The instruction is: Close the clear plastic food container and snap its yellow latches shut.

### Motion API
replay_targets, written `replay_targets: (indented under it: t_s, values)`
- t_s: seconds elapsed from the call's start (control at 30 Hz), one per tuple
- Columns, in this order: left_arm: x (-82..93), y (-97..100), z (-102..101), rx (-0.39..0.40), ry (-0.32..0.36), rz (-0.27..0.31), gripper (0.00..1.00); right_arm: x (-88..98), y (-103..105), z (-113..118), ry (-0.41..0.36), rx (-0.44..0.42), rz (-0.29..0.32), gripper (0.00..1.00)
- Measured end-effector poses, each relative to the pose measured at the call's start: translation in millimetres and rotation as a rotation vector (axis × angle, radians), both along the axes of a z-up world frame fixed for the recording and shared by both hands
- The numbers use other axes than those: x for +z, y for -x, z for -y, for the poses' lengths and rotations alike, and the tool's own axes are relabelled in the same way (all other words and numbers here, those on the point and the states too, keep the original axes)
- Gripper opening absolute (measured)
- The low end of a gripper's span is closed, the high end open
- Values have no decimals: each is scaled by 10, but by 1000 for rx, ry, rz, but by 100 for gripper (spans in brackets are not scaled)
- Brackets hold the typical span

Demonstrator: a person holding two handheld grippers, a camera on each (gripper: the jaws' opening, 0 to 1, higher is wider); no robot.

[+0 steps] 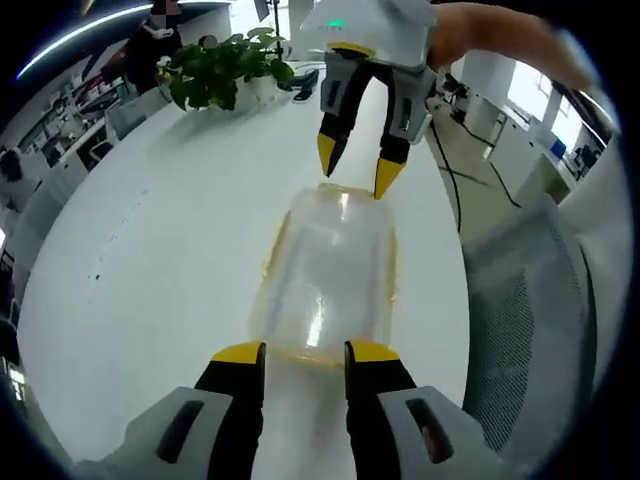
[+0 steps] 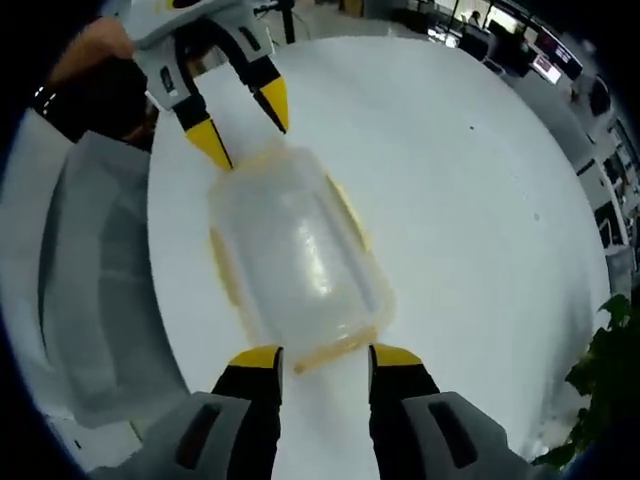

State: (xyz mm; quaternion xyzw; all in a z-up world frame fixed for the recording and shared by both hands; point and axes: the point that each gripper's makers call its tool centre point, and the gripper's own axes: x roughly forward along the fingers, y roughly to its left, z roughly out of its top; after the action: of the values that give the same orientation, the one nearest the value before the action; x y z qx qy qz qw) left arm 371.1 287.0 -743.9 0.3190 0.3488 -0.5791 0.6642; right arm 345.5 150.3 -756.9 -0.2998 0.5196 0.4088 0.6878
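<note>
Two grippers posed at opposite ends of a clear rectangular plastic food container with yellow latches (image 1: 325,290), which lay on the round white table (image 1: 160,250).

The left gripper (image 1: 305,352) and right gripper (image 2: 325,355) both stood with jaws apart, tips at the end latches. The container looked light, stiff and slippery; pressing at the latches seemed best.

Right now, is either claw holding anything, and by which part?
Nothing clamped: both claws open, left claw and right claw at opposite short ends of the container.
</note>
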Motion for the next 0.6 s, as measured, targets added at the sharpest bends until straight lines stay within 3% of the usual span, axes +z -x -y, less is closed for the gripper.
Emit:
replay_targets:
  t_s: [0.6]
  values:
    - [42, 75, 166, -68, 40, 18, 30, 22, -30, -167, -21, 70, 16, 31]
